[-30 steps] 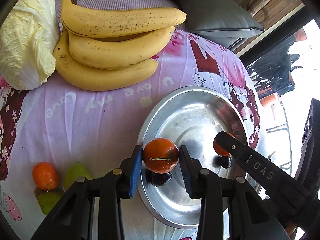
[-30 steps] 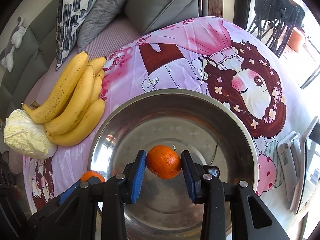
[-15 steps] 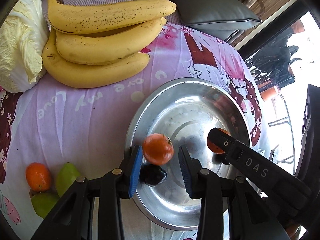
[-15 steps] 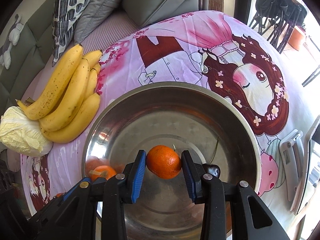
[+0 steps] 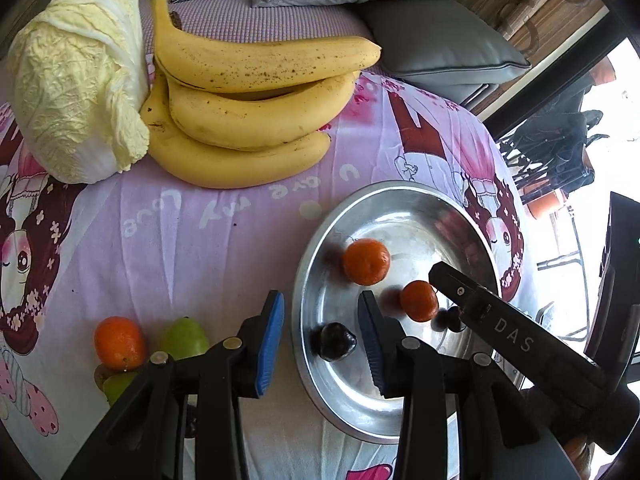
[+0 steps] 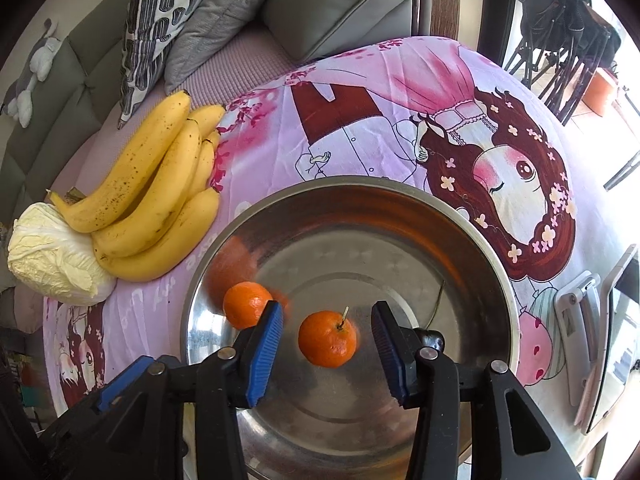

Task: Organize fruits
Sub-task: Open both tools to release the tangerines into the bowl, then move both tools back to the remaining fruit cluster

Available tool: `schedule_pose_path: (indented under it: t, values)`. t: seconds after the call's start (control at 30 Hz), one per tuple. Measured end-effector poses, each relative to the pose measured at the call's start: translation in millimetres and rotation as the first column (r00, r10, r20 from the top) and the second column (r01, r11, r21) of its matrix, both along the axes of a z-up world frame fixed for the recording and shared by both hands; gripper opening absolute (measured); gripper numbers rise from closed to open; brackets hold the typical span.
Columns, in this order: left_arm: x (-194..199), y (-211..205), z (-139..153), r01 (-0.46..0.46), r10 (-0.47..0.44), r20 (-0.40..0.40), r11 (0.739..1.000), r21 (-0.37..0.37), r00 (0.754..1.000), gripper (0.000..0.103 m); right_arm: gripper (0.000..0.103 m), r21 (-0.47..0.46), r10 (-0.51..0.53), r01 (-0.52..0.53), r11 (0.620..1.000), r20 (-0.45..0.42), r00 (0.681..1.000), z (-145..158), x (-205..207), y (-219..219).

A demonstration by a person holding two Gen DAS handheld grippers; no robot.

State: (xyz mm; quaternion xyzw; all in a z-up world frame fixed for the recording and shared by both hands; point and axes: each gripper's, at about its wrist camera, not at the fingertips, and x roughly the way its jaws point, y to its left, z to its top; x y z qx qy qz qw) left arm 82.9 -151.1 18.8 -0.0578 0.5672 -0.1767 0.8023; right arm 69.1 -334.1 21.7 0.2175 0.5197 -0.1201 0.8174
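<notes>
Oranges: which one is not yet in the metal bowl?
The orange on the pink cloth beside the green fruit, at the left wrist view's lower left. The other two oranges lie inside the metal bowl.

Desk's covered in a pink cartoon-girl cloth (image 6: 460, 128). Behind it sits a grey sofa (image 6: 60, 92) piled with grey cushions (image 6: 340, 4), plus one black-and-white patterned pillow (image 6: 160, 20). A small grey plush toy (image 6: 36, 68) hangs on the sofa back. Strong daylight pours in through the window (image 5: 616, 92) on the right, where dark chairs (image 6: 560, 20) stand.
</notes>
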Motion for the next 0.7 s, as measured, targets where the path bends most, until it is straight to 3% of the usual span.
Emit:
schedule_pose_path:
  t: [0.17,0.37,0.57,0.7]
  values:
    - [4.8,43.2,2.5,-0.122,0.121,0.027,0.991,0.053,0.992,0.044,0.051,-0.014,0.058,-0.058,0.998,-0.010,0.998,-1.6,3.0,18.3]
    - [4.1,108.9,-0.3,-0.281,0.279,0.039,0.954,0.105,0.960,0.049,0.053,-0.039,0.155,-0.154,0.987,0.007,0.988,2.6,5.6,53.3]
    - [-6.7,151.7,-7.2,-0.361,0.361,0.024,0.921,0.146,0.932,0.058,0.055,-0.032,0.249,-0.248,0.968,0.022,0.968,5.1,8.4,87.9]
    - [-12.9,161.8,-15.1,-0.366,0.371,-0.005,0.917,0.157,0.929,0.062,0.055,-0.047,0.302,-0.300,0.953,0.018,0.953,3.8,9.5,107.6]
